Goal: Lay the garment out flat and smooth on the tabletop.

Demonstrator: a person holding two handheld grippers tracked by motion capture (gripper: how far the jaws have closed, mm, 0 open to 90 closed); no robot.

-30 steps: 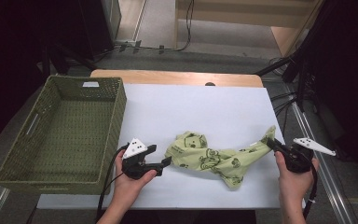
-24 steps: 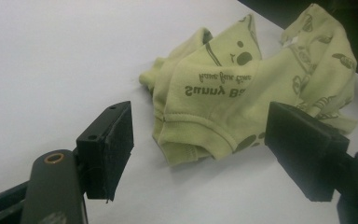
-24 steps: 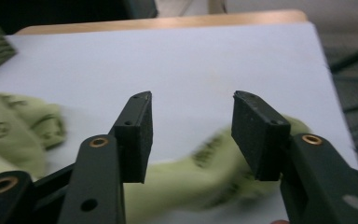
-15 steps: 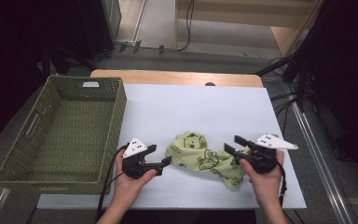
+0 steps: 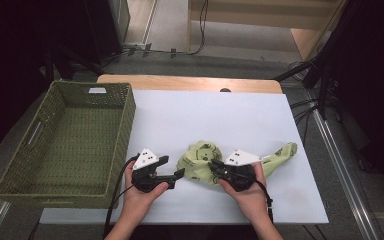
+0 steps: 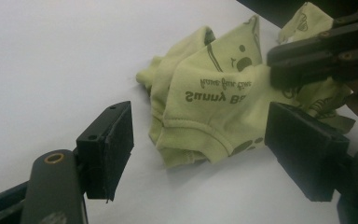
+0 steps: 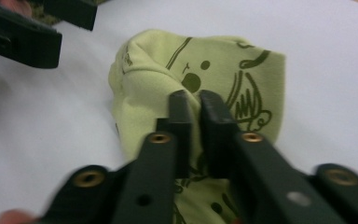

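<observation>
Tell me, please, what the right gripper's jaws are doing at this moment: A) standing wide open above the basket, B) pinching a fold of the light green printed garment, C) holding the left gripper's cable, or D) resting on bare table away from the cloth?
B: in the right gripper view the right gripper has its jaws nearly together on a fold of the garment.

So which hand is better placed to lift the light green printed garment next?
Probably right: the right gripper has just closed its jaws on a fold of the light green printed garment. The left gripper sits open beside it, touching nothing.
</observation>
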